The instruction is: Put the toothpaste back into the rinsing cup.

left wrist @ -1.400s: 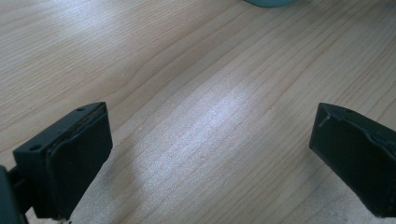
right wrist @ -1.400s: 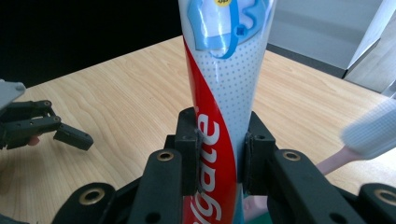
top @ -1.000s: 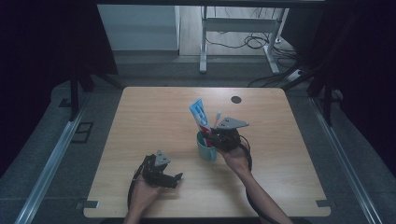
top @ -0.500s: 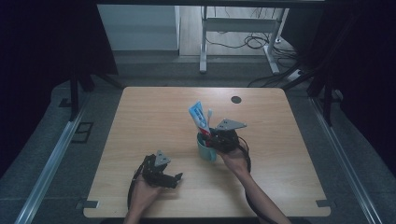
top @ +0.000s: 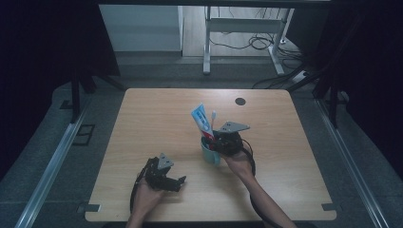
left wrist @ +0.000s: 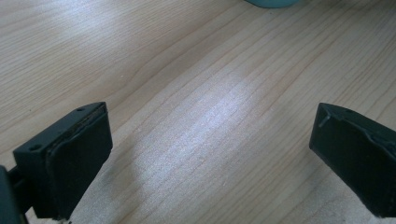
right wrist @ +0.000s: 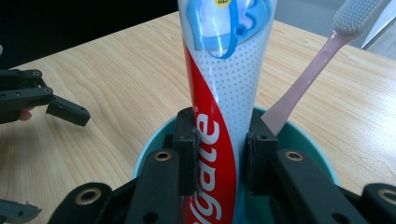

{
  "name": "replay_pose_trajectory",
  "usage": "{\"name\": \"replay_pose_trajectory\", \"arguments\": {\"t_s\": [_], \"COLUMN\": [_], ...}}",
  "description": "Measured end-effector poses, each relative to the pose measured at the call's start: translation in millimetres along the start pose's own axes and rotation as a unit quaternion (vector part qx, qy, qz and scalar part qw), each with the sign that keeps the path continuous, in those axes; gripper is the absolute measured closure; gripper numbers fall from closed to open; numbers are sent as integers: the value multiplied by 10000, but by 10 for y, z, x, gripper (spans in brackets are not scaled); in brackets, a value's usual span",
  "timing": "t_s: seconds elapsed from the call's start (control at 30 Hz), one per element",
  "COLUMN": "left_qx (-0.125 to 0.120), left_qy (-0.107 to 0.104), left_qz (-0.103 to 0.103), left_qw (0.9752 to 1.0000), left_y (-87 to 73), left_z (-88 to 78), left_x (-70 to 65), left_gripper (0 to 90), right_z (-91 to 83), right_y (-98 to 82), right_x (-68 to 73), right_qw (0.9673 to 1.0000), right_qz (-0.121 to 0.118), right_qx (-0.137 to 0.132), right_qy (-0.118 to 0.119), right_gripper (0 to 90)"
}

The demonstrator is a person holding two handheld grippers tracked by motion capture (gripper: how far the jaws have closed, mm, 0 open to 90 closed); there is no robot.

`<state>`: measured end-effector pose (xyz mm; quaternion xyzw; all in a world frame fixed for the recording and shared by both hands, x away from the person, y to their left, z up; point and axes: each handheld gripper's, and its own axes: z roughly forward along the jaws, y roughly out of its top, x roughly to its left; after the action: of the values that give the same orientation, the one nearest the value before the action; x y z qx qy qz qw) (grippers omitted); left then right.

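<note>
R gripper (right wrist: pixel 218 154) view: jaws clamp toothpaste tube (right wrist: pixel 223 70).

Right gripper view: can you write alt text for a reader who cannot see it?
The right gripper clamps an upright toothpaste tube standing in a teal cup, with a pink toothbrush leaning beside it. The left gripper sits farther off on the wooden table.

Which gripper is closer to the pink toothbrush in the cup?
Right. The right gripper is at the teal cup, clamped on the toothpaste tube right beside the toothbrush. The left gripper rests open on the table, apart from the cup, nearer the person.
</note>
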<state>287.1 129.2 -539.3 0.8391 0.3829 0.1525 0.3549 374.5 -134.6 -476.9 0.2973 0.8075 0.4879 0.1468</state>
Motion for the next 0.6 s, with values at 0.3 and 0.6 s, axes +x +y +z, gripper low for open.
{"name": "replay_pose_trajectory", "arguments": {"t_s": [0.3, 0.6], "left_qx": [19, 26], "left_qy": [-3, 6], "left_qz": [10, 9], "left_qw": [10000, 10000], "left_y": [1, 2], "left_z": [5, 5], "left_x": [-3, -8], "left_gripper": [0, 0], "right_z": [8, 26], "right_y": [-41, -80], "right_x": [-29, -36], "right_qw": [9999, 9994], "right_qz": [48, 0], "right_qx": [142, 350], "right_qy": [46, 1], "right_gripper": [688, 665]}}
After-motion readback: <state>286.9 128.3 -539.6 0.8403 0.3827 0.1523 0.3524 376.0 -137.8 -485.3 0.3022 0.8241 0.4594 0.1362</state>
